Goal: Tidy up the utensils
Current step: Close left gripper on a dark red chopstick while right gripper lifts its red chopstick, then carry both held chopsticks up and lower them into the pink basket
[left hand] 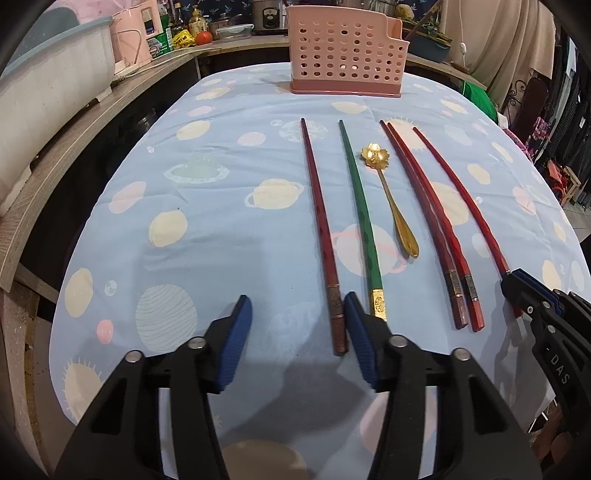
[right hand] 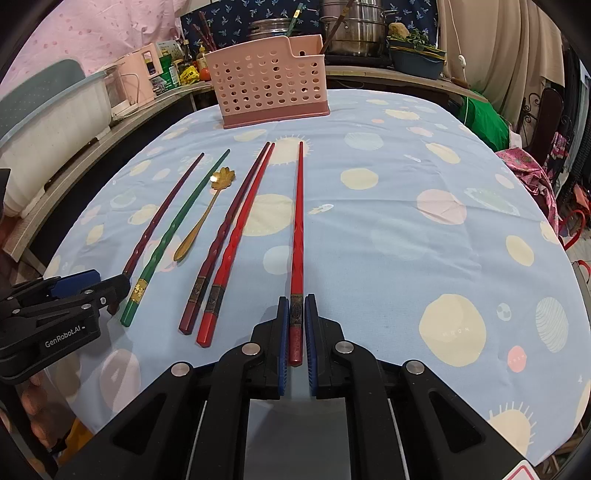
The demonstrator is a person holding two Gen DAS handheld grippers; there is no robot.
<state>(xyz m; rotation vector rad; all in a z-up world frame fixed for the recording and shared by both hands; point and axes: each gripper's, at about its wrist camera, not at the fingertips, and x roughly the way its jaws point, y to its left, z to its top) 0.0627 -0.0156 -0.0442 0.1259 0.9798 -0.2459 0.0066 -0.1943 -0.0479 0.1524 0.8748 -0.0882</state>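
Note:
Several chopsticks and a gold flower-bowl spoon [left hand: 391,199] [right hand: 201,218] lie in a row on the blue planet-print tablecloth [left hand: 221,221]. A pink perforated utensil holder [left hand: 345,51] [right hand: 271,94] stands at the far edge. My left gripper [left hand: 297,317] is open, low over the cloth, with the dark red chopstick [left hand: 321,229] lying just inside its right finger and a green chopstick [left hand: 360,214] beside it. My right gripper [right hand: 296,314] is shut on the thick end of the rightmost red chopstick [right hand: 298,221], which still lies along the cloth. A pair of red chopsticks [right hand: 236,229] lies between.
A wooden counter [left hand: 92,122] with a white bin, pink appliance and bottles runs along the left. Steel pots [right hand: 351,29] and a blue basin sit behind the holder. Cloth and clutter hang off the table's right side [right hand: 532,173].

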